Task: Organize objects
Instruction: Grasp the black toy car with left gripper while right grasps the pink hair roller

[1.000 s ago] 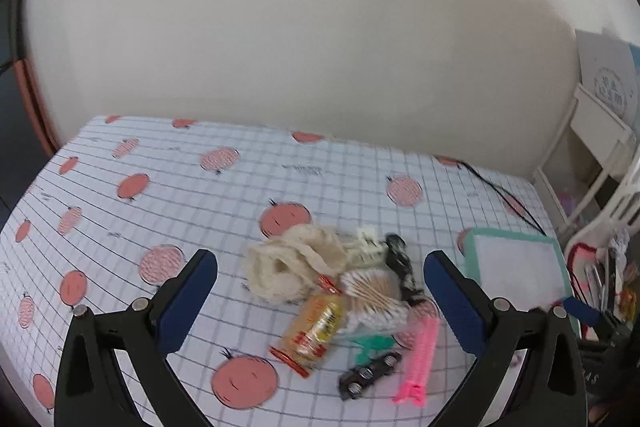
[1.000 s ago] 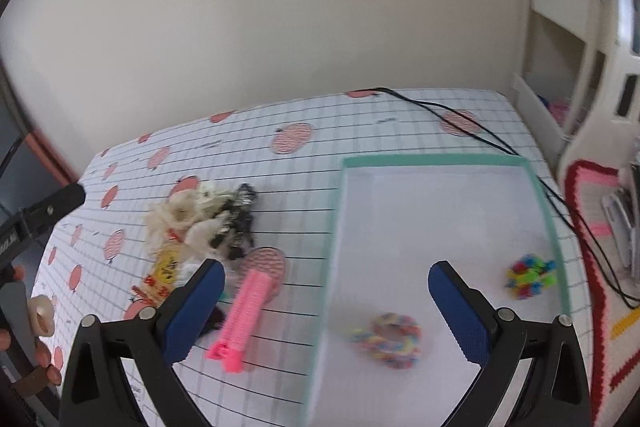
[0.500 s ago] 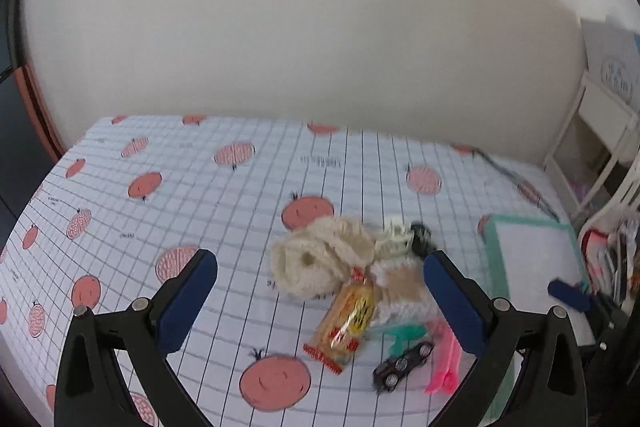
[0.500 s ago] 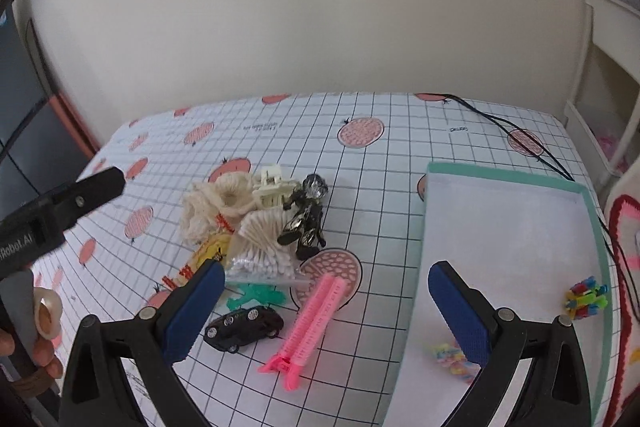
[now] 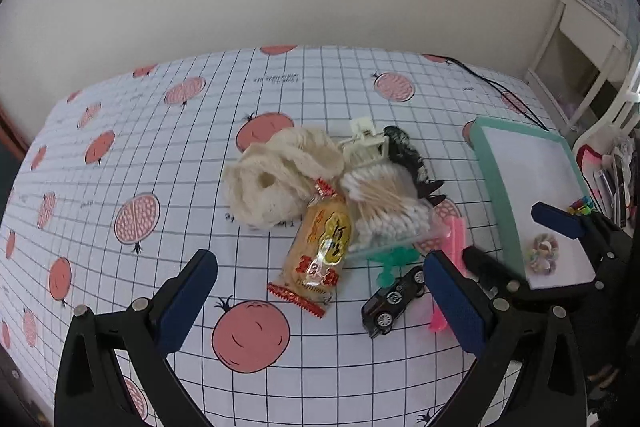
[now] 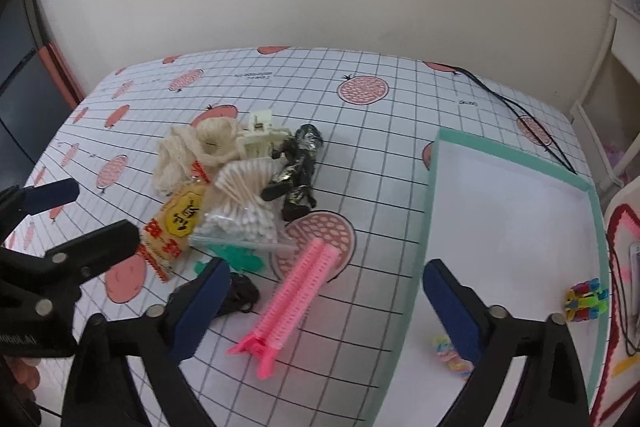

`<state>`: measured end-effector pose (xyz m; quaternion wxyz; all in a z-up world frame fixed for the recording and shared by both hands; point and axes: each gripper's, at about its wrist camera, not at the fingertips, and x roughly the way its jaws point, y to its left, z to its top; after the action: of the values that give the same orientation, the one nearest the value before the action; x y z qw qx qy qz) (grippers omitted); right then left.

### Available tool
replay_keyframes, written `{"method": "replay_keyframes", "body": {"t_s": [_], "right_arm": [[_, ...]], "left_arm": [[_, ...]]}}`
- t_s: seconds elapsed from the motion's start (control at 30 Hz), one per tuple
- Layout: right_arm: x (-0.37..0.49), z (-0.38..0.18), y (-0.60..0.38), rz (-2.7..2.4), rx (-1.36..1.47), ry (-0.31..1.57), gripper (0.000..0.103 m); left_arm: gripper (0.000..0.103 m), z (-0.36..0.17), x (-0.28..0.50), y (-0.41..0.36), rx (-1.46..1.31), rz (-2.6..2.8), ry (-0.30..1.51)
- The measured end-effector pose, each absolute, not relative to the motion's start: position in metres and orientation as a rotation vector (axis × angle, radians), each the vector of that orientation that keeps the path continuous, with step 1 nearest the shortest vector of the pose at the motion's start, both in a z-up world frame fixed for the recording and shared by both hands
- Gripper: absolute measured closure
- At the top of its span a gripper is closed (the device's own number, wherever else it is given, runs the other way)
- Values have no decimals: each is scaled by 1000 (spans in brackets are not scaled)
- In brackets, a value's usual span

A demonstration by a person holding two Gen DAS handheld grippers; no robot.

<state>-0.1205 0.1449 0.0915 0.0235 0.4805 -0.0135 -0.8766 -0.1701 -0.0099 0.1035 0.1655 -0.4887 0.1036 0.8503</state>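
Pink plastic catches our eye first: a hair clip (image 6: 294,301) lies on the checked tablecloth (image 6: 380,131), right between the spread fingers of our right gripper (image 6: 326,311), which hangs above it with nothing in its grasp. Our left gripper (image 5: 320,301) is likewise wide apart and empty, hovering over the near edge of the pile.

That pile sits near the middle of the cloth: a cream knitted thing (image 5: 276,173), a bag of cotton swabs (image 5: 386,213), a yellow snack packet (image 5: 320,251), a black toy car (image 5: 394,301), a green plastic piece (image 5: 394,259), a cream claw clip (image 5: 366,143) and a dark clip (image 6: 298,169). They touch or overlap one another. The green-rimmed tray (image 6: 434,183) stands to the right, and it already holds a small many-coloured toy (image 6: 586,299) and a pastel ring (image 6: 450,349).

We judge that we are between deliveries, picking the next thing for the tray. The hair clip lies apart from the heap and closest to the right gripper, so it seems the likely choice. Taking it calls for lowering the fingers astride its narrow body, closing on it, then carrying it over the tray's rim.
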Motion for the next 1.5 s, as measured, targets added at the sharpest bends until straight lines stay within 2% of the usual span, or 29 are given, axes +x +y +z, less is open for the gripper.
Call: {"method": "replay_keyframes", "body": {"t_s": [0.1, 0.17, 0.27, 0.37, 0.5, 0.57, 0.73, 0.77, 0.8, 0.87, 1.17, 1.27, 1.5], "right_arm": [[-121, 93, 150, -2723, 1478, -70, 11], [-121, 95, 153, -2722, 1471, -118, 18], [-123, 94, 155, -2694, 1467, -179, 19], [-124, 89, 151, -2677, 1494, -159, 30], [-124, 80, 153, -2649, 1544, -171, 32], [-126, 78, 154, -2635, 1544, -182, 38], [-126, 73, 148, -2576, 1541, -199, 42], [-126, 72, 146, -2566, 1549, -195, 46], [-126, 69, 144, -2555, 1558, -192, 48], [-127, 66, 143, -2538, 1574, -194, 50], [-129, 53, 141, -2494, 1630, -212, 54], [-130, 48, 140, -2483, 1647, -212, 55], [-130, 45, 137, -2485, 1648, -201, 55]], "left_arm": [[1, 94, -173, -15, -1448, 2433, 307], [1, 92, -170, -16, -1464, 2405, 283], [1, 88, -165, -8, -1457, 2359, 311], [4, 82, -161, 1, -1460, 2314, 344], [5, 71, -162, 4, -1499, 2282, 341], [5, 67, -160, 5, -1504, 2263, 355], [5, 62, -153, 15, -1483, 2199, 405], [6, 62, -152, 17, -1476, 2191, 417], [7, 60, -150, 20, -1473, 2182, 435], [18, 57, -151, 23, -1482, 2158, 447], [26, 41, -154, 30, -1519, 2125, 492], [37, 35, -154, 35, -1529, 2098, 506], [49, 28, -156, 39, -1553, 2078, 512]]}}
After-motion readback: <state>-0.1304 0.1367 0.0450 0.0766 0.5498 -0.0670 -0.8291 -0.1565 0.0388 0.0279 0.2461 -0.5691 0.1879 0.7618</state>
